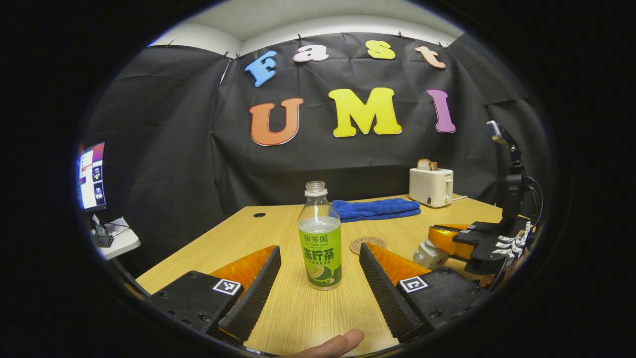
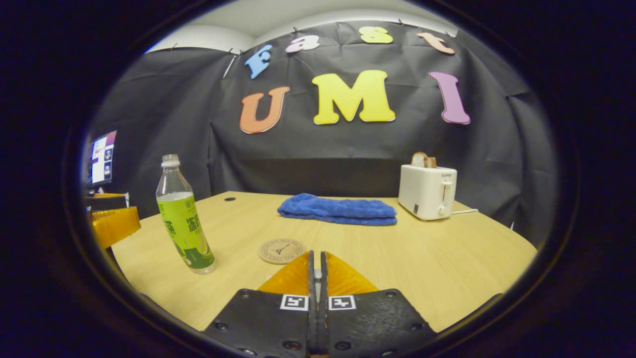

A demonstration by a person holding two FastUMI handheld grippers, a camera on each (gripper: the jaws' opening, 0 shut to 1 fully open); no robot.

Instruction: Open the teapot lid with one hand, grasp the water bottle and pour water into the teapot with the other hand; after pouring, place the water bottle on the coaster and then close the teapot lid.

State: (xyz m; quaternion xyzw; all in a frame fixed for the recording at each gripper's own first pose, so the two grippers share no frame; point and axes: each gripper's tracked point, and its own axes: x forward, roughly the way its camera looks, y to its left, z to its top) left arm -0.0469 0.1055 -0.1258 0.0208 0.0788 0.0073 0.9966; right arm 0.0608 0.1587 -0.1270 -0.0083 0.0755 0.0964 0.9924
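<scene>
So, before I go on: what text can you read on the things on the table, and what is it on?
Nothing I can quote reliably.
water bottle: label with large printed characters, not transcribed.
coaster: print around its rim, too small to read.
toaster: a small brand mark near the top, too small to be sure of.
monitor: blurred.
square markers: patterns, no words.

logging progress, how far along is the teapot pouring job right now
Early. Nothing looks finished: the water bottle stands upright on the table, and the coaster is bare. In hand: the left gripper is open around the bottle, not touching it; the right gripper is shut, by a white piece, possibly the teapot. Left: grasp, pour, set bottle on coaster, close lid.
</scene>
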